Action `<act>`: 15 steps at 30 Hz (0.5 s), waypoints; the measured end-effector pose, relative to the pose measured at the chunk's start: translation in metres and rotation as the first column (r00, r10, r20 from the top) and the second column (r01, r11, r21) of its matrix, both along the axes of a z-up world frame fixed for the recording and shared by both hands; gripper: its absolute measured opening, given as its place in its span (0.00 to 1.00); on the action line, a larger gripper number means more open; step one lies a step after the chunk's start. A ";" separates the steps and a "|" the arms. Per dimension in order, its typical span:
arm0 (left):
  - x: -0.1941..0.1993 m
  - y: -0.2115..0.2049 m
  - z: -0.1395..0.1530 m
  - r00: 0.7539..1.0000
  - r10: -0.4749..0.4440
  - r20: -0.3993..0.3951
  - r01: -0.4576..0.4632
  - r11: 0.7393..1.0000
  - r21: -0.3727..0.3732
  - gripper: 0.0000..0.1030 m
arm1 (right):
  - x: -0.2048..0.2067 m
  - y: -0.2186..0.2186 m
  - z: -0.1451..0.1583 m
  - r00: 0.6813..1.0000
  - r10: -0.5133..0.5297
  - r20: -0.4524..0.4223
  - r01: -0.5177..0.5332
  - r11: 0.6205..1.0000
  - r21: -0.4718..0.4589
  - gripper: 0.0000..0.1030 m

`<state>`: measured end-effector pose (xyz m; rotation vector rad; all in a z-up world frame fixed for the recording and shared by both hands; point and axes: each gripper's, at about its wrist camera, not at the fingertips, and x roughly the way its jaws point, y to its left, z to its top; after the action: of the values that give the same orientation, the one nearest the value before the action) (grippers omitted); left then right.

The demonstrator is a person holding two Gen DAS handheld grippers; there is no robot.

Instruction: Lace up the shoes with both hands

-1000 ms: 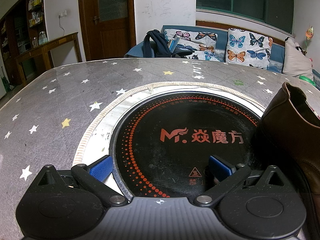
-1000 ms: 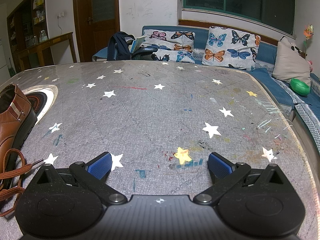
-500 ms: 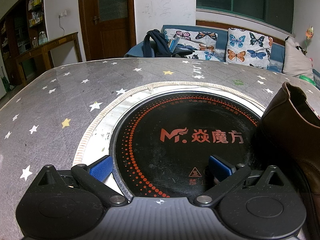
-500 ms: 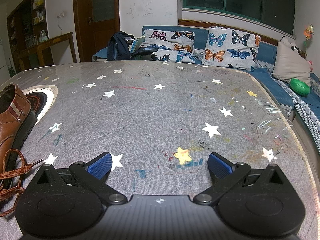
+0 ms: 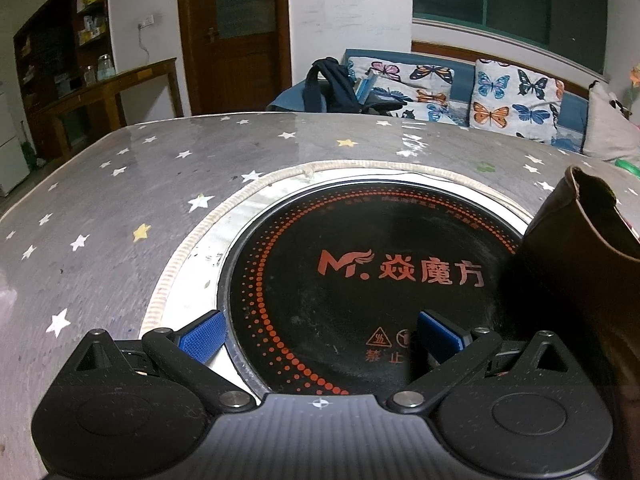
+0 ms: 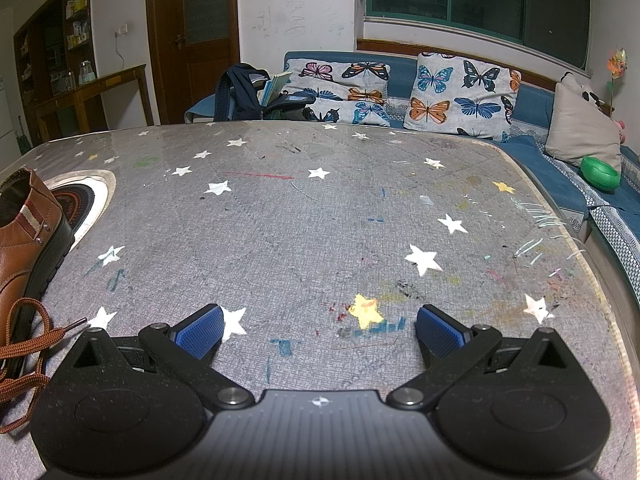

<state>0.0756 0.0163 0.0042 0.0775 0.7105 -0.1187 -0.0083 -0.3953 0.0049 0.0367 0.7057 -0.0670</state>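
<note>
A brown leather shoe [image 6: 24,248] with a black sole stands at the left edge of the right wrist view, heel toward the far side. Its brown lace [image 6: 28,344] lies loose on the table beside it. In the left wrist view the same shoe [image 5: 588,256] fills the right edge, heel collar up. My left gripper [image 5: 320,334] is open over the black induction plate, left of the shoe, holding nothing. My right gripper [image 6: 318,330] is open low over the table, to the right of the shoe and lace, also with nothing in it.
The grey star-patterned table cover [image 6: 320,220] spreads ahead. A round black induction hob [image 5: 360,272] is set into the table. Behind the table are a blue sofa with butterfly cushions [image 6: 460,96], a dark backpack [image 6: 236,92] and a wooden door [image 5: 232,36].
</note>
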 end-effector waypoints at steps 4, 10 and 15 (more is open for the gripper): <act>0.000 -0.001 0.000 1.000 0.012 0.003 -0.012 1.000 0.000 1.00 | 0.000 0.000 0.000 1.000 0.000 0.000 0.000 1.000 0.000 1.00; -0.001 0.000 0.000 1.000 0.012 0.005 -0.012 1.000 0.000 1.00 | 0.000 0.000 0.000 1.000 0.000 0.000 0.000 1.000 0.000 1.00; 0.000 -0.001 0.000 1.000 0.012 0.005 -0.012 1.000 0.000 1.00 | 0.000 0.000 0.000 1.000 0.000 0.000 0.000 1.000 0.000 1.00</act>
<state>0.0751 0.0155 0.0046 0.0733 0.7063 -0.1072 -0.0082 -0.3954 0.0050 0.0368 0.7057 -0.0670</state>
